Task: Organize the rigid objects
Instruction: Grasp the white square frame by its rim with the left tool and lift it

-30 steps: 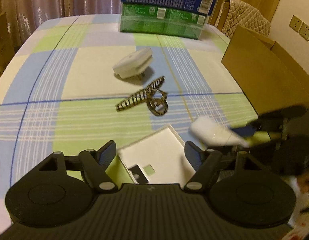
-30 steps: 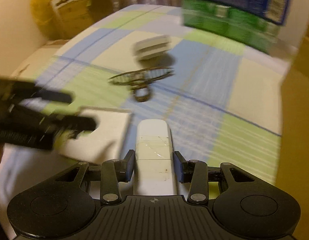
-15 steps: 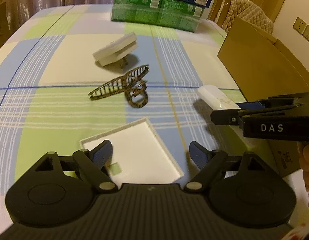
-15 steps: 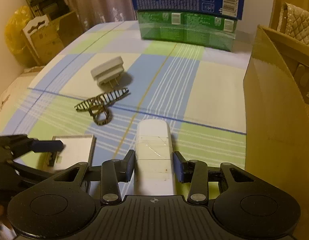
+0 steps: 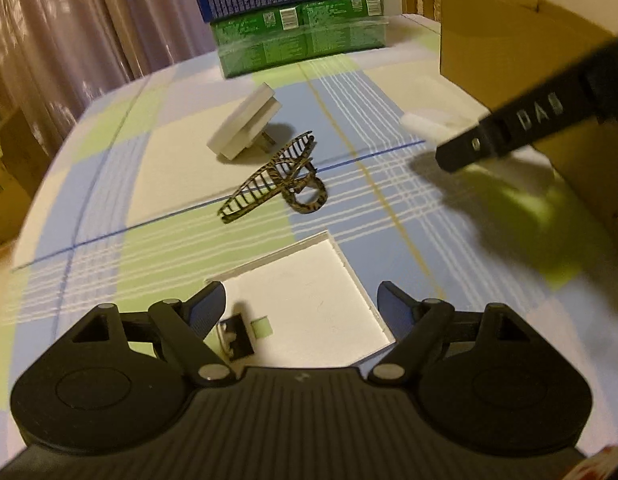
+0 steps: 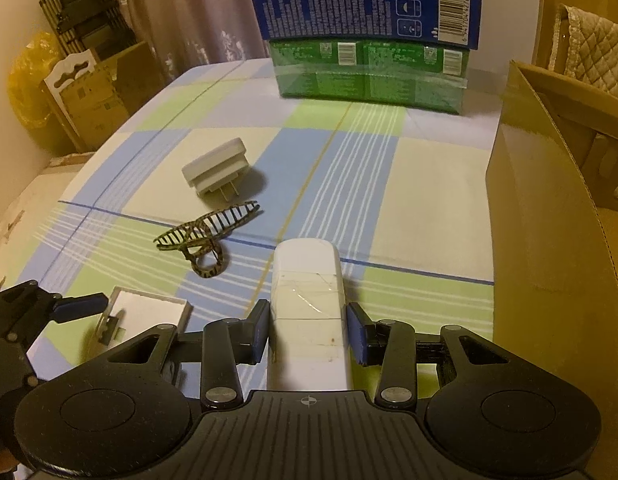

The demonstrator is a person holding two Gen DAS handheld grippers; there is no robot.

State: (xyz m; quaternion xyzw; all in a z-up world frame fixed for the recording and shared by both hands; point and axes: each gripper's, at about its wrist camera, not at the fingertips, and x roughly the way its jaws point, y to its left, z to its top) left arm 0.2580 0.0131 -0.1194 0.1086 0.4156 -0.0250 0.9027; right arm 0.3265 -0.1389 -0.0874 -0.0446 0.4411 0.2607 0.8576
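Observation:
My right gripper (image 6: pixel 307 320) is shut on a white oblong bar (image 6: pixel 307 280) and holds it above the checked tablecloth, beside the cardboard box (image 6: pixel 549 240). In the left wrist view the bar (image 5: pixel 425 122) shows blurred at the right. My left gripper (image 5: pixel 301 300) hovers low over a flat white square plate (image 5: pixel 309 264). Its jaws are closing, and the pads stand apart from the plate's edges without pressing it. The right wrist view has that plate (image 6: pixel 149 308) at lower left. A striped hair claw clip (image 5: pixel 277 184) and a white plug adapter (image 5: pixel 245 128) lie farther back.
Stacked blue and green cartons (image 6: pixel 369 40) stand at the table's far edge. The open cardboard box (image 5: pixel 509 40) fills the right side. Curtains, a yellow bag (image 6: pixel 25 80) and more cartons are beyond the table's left edge.
The left gripper's jaws stand wider than a second ago and its view has rolled. The right gripper has carried the white bar up and toward the cardboard box.

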